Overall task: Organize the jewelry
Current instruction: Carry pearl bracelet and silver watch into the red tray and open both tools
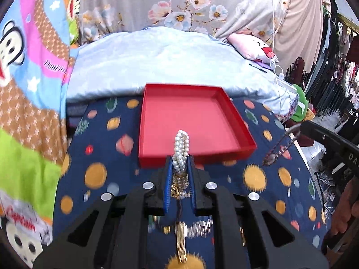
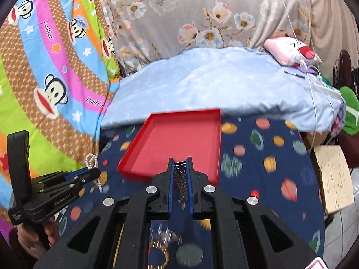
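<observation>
An empty red tray (image 1: 190,121) (image 2: 179,139) lies on a dark blue cloth with coloured dots (image 1: 107,157). My left gripper (image 1: 179,159) is shut on a bunch of white pearl strands (image 1: 181,143), held up just before the tray's near rim. In the right wrist view the left gripper (image 2: 97,171) shows at the left, pearls (image 2: 92,160) looping out of it. My right gripper (image 2: 180,160) is shut on a silver link band (image 2: 181,179) over the tray's near edge. From the left it shows as the right gripper (image 1: 303,126) with the band (image 1: 277,149) dangling.
Loose pieces lie on the cloth under the grippers: a gold band (image 1: 181,246), a silver chain (image 1: 199,227), a gold bangle (image 2: 159,253). A pale blue quilt (image 2: 213,85) lies behind the tray. A cardboard box (image 2: 334,179) stands off the table's right edge.
</observation>
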Available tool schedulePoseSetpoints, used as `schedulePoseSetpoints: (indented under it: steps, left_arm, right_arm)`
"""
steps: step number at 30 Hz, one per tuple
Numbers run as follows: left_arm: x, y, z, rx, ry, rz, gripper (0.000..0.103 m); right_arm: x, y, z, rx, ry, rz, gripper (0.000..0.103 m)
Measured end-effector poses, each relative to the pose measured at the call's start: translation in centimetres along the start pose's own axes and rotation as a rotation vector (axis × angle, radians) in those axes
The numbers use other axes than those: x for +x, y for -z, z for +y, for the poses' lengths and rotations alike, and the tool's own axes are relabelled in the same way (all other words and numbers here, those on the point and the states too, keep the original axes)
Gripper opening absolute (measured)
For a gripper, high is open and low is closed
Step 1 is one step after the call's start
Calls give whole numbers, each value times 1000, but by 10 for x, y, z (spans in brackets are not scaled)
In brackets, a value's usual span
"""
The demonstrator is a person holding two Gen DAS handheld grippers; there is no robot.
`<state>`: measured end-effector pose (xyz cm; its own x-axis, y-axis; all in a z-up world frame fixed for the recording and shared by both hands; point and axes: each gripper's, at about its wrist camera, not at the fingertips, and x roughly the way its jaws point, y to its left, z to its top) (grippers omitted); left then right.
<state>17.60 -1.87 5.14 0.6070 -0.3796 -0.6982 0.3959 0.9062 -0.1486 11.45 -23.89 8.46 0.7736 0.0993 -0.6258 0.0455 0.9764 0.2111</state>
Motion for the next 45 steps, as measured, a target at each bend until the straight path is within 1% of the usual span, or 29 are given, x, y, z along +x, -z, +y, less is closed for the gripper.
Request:
schedulePoseSetpoints:
  steps: [2, 7, 10, 12, 18, 23, 27, 28, 29, 31, 33, 36, 38, 39, 42, 45]
  left_arm:
    - [14, -17, 1, 11, -5, -3, 12]
    - [62, -53, 2, 52, -24, 7, 12]
    - [96, -69, 3, 71, -17, 34, 13]
    - [116, -76, 5, 71, 7, 55, 13]
    - [181, -98, 14, 60, -5, 120, 13]
    - [210, -112, 19, 60, -39, 129, 13]
    - [223, -122, 27, 37, -40, 131, 13]
    - [225, -125, 29, 33, -44, 132, 17]
    - [226, -126, 31, 30, -49, 132, 21]
    - [225, -129, 35, 19, -63, 118, 44]
    - [218, -130, 39, 4, -77, 93, 50]
    - [198, -128, 48, -31, -90, 54, 53]
    - [182, -124, 52, -57, -81, 36, 56]
    - [173, -120, 53, -66, -77, 31, 59]
    - [142, -100, 51, -58, -97, 11, 60]
    - [120, -80, 49, -62, -94, 7, 60]
  right_arm:
    - [18, -18, -2, -2, 1, -3, 9]
    - [67, -44, -9, 6, 1, 28, 9]
    - [100, -53, -18, 21, 3, 71, 9]
    - [121, -56, -24, 25, 15, 103, 9]
    - [183, -68, -44, 31, 53, 199, 9]
    - [231, -78, -55, 36, 69, 251, 9]
    - [259, -87, -55, 17, 84, 252, 10]
    - [262, -90, -55, 15, 90, 241, 11]
    - [265, -93, -54, 8, 102, 229, 13]
    - [263, -98, -53, 1, 110, 206, 17]
    - [251, -100, -52, 5, 102, 169, 19]
    - [228, -98, -50, -10, 102, 125, 22]
    - [205, -91, -48, -19, 108, 98, 27]
    - [195, -87, -48, -17, 106, 90, 28]
    - [160, -69, -48, -5, 96, 73, 31]
    - [128, -44, -47, -1, 105, 68, 33]
